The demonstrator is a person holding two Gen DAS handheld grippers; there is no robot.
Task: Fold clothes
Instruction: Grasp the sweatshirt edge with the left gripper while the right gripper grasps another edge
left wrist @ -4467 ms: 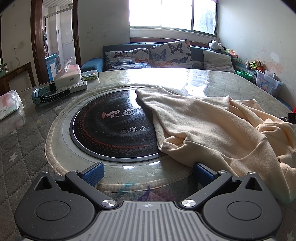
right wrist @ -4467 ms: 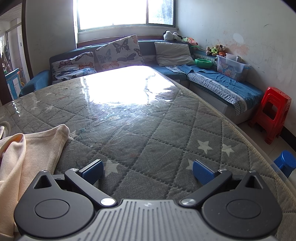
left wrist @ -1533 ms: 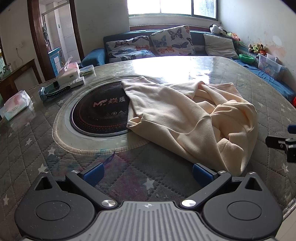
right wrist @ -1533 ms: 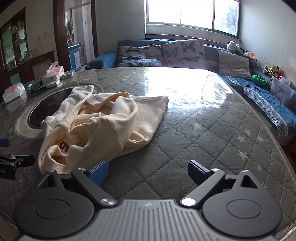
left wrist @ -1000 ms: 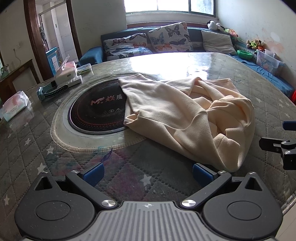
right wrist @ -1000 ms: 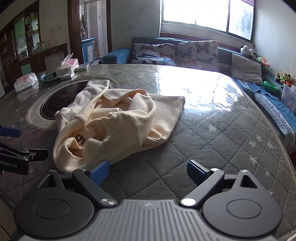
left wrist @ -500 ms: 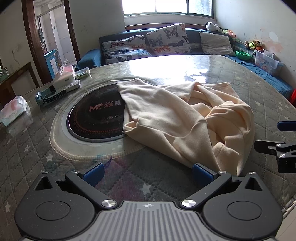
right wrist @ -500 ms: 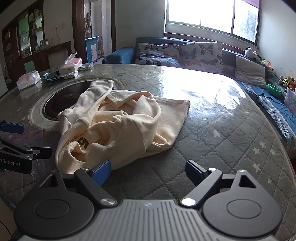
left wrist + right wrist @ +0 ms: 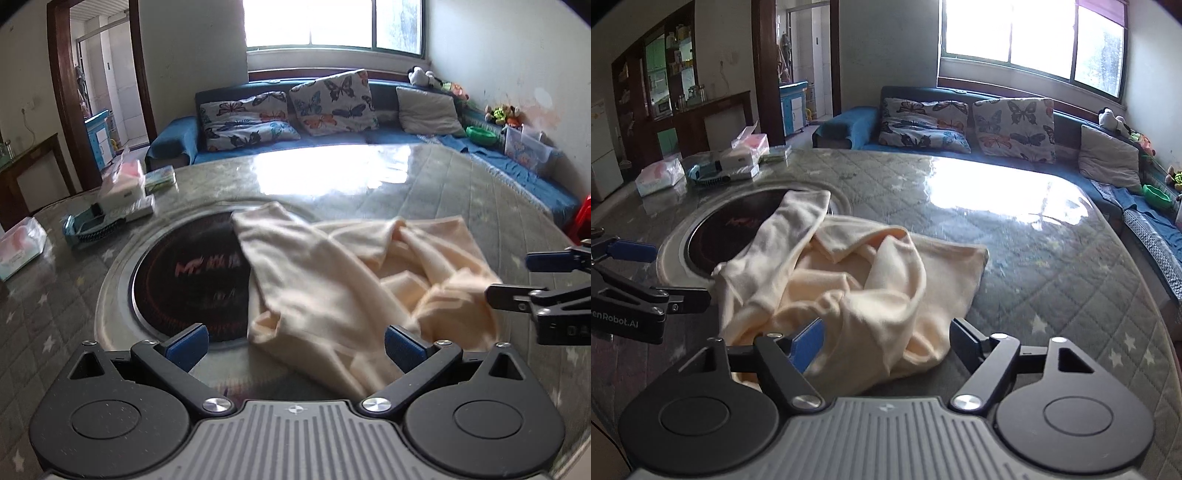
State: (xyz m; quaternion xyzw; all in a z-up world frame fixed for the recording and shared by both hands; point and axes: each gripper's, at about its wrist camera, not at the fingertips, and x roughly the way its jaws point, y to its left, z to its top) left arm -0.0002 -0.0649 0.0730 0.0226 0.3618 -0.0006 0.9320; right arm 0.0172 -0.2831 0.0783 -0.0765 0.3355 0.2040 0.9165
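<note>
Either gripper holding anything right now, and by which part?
Nothing held. The right gripper is closing around the cream garment's near edge; the left gripper is open.

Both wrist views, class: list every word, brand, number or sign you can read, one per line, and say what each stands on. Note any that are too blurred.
"enRobot.AI", cut off at the picture's edge: on the left gripper body, in the right wrist view.
"M" and further red characters, too blurred to read: on the black round cooktop.
White digits, perhaps "04", blurred: on the right gripper body.
Cream garment: no print shows.
</note>
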